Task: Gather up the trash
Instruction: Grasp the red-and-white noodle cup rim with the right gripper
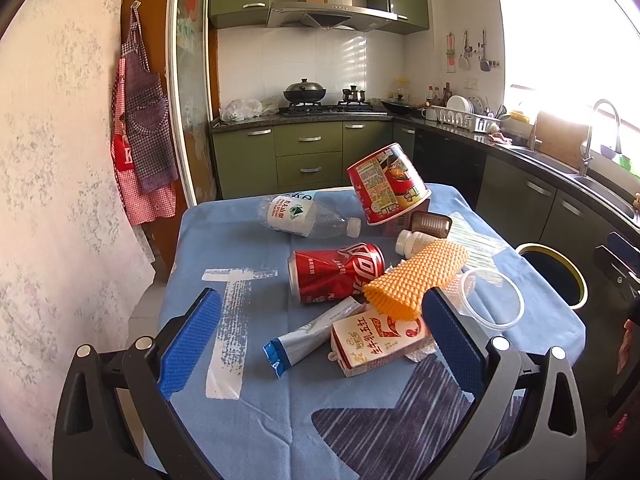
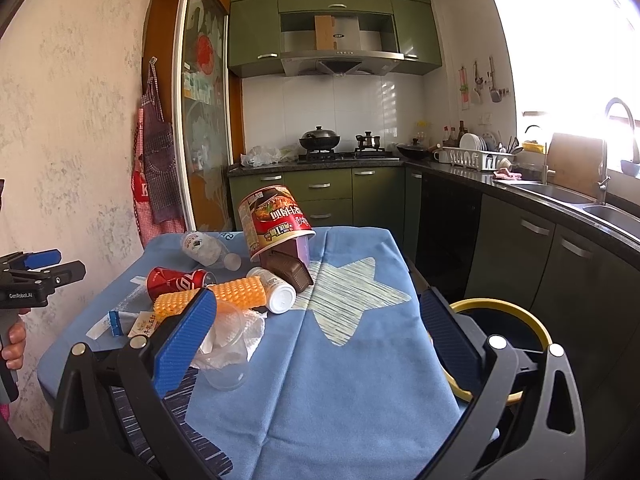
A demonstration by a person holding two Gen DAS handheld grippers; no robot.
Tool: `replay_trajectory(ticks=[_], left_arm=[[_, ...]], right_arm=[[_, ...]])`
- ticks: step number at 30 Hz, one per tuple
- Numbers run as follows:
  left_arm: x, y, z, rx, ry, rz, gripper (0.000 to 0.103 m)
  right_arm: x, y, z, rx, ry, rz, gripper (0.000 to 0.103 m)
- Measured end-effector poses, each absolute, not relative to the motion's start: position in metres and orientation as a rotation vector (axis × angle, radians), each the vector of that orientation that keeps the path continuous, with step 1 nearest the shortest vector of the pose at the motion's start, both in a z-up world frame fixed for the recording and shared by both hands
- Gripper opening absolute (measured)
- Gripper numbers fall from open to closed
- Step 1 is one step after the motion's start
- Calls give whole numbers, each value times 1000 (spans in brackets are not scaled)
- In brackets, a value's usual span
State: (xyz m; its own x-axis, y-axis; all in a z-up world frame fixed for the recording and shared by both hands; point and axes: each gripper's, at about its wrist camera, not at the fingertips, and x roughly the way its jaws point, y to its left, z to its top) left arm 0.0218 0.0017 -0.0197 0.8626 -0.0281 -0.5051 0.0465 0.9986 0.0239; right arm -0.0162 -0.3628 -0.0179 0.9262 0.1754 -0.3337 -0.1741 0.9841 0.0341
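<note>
Trash lies on a blue tablecloth (image 1: 248, 236): a crushed red cola can (image 1: 334, 272), a clear water bottle (image 1: 304, 216), a tilted red noodle cup (image 1: 386, 184), orange foam netting (image 1: 416, 280), a milk carton (image 1: 376, 340), a tube (image 1: 308, 332), a white pill bottle (image 1: 410, 242), a brown tray (image 1: 430, 224) and a clear plastic cup (image 1: 490, 300). My left gripper (image 1: 320, 340) is open, above the near table edge before the carton and tube. My right gripper (image 2: 320, 328) is open over the cloth (image 2: 360, 360), right of the clear cup (image 2: 228, 344) and crumpled tissue (image 2: 252, 328).
A black bin with a yellow rim (image 2: 500, 340) stands right of the table, also in the left wrist view (image 1: 554, 274). Green kitchen cabinets (image 1: 308, 156), a stove and a sink counter (image 2: 560, 196) lie behind. A wall with aprons (image 1: 142, 120) is to the left.
</note>
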Motion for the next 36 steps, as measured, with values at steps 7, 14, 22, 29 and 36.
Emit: replay_trajectory(ticks=[7,14,22,29,36], left_arm=[[73,30,-16,23,478,23,99],[137,59,-15,20,449,82,99],[183,71,-32,16,499,108,99],[205,74,-49,34,544,125,99],[215,72,-53,37,545,122,99]], right_arm=[[22,-358,-7,-66,332,216,97],[98,-338,-8,-254,275,272,94],[224,-335,-44,-452,383,279,44],[288,-319,-88,-586,489,348,31],[285,-304,-97,-669,368,387,29]])
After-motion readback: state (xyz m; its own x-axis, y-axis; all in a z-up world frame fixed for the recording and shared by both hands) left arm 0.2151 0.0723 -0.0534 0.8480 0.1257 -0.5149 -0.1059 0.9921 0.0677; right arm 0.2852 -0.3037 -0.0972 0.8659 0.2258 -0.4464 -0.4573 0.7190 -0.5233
